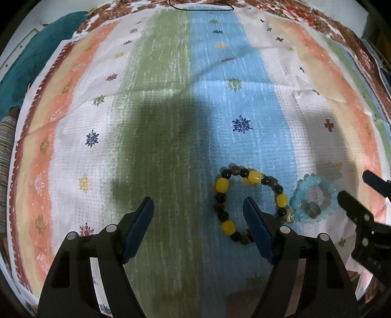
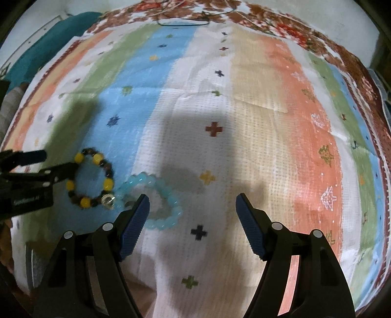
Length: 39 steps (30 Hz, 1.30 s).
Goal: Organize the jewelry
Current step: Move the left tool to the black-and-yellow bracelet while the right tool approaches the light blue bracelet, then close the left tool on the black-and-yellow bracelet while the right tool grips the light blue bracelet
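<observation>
A yellow and dark bead bracelet (image 1: 249,203) lies on the striped cloth (image 1: 158,97), touching a light blue bead bracelet (image 1: 315,200) to its right. My left gripper (image 1: 198,205) is open and empty, its right finger over the yellow bracelet's ring. My right gripper (image 2: 191,203) is open and empty; its left finger covers part of the blue bracelet (image 2: 166,203). The yellow bracelet (image 2: 91,178) shows left of it. Each gripper appears in the other's view, the right gripper (image 1: 352,193) and the left gripper (image 2: 58,164).
The cloth (image 2: 244,110) has coloured stripes and small cross and flower marks. A teal fabric (image 1: 29,63) lies past its far left edge. A thin black cord (image 1: 202,8) lies at the far edge. A floral cloth (image 2: 281,27) borders the back.
</observation>
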{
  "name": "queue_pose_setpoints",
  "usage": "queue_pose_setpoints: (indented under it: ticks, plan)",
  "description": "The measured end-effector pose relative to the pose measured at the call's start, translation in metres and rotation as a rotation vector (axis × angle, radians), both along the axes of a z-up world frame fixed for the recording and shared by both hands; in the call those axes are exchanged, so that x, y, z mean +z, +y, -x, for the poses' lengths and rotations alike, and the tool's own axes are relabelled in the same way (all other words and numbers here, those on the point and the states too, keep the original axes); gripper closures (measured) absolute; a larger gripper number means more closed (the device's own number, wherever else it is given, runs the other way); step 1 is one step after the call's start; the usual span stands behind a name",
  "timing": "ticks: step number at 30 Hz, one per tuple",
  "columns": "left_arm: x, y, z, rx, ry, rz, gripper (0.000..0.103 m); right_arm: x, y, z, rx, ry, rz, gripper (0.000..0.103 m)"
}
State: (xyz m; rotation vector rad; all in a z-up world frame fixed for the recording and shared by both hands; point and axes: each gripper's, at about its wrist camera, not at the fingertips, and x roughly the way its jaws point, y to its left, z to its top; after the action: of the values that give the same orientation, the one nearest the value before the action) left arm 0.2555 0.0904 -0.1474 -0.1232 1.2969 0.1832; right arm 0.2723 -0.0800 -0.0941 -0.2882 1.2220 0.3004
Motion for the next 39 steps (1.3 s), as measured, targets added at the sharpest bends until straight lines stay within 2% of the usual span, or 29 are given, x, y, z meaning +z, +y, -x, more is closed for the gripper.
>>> queue_pose_setpoints:
  ticks: [4,8,10,11,12,15,19,23,29,39]
  plan:
    - [-0.004,-0.003,-0.004,-0.022,0.006,-0.003,0.030,-0.009,0.004,-0.004,0.014,0.023,0.002,0.030]
    - [-0.008,-0.005,-0.006,-0.033,0.013,-0.010,0.031,-0.016,0.007,-0.007,0.019,0.040,0.011,0.045]
    - [-0.012,-0.004,-0.006,-0.033,0.021,-0.012,0.038,-0.021,0.009,-0.008,0.021,0.049,0.020,0.046]
    - [-0.013,-0.004,-0.007,-0.032,0.022,-0.012,0.048,-0.023,0.009,-0.008,0.024,0.049,0.026,0.046]
    - [-0.014,-0.003,-0.007,-0.030,0.024,-0.011,0.053,-0.025,0.010,-0.008,0.029,0.048,0.036,0.046]
    - [-0.015,-0.002,-0.007,-0.035,0.024,-0.010,0.054,-0.026,0.011,-0.007,0.038,0.041,0.044,0.048]
    - [-0.017,-0.002,-0.007,-0.040,0.023,-0.025,0.058,-0.026,0.009,-0.006,0.032,0.036,0.044,0.065]
    - [-0.018,0.001,-0.005,-0.024,0.018,-0.033,0.077,-0.025,0.009,-0.006,0.032,0.044,0.032,0.090]
    - [-0.012,0.006,-0.004,-0.001,0.021,-0.016,0.094,-0.021,0.009,-0.005,0.045,0.033,0.033,0.091]
    - [0.022,0.007,-0.002,0.010,-0.047,0.018,0.093,0.014,0.003,-0.001,0.038,-0.022,-0.009,0.091]
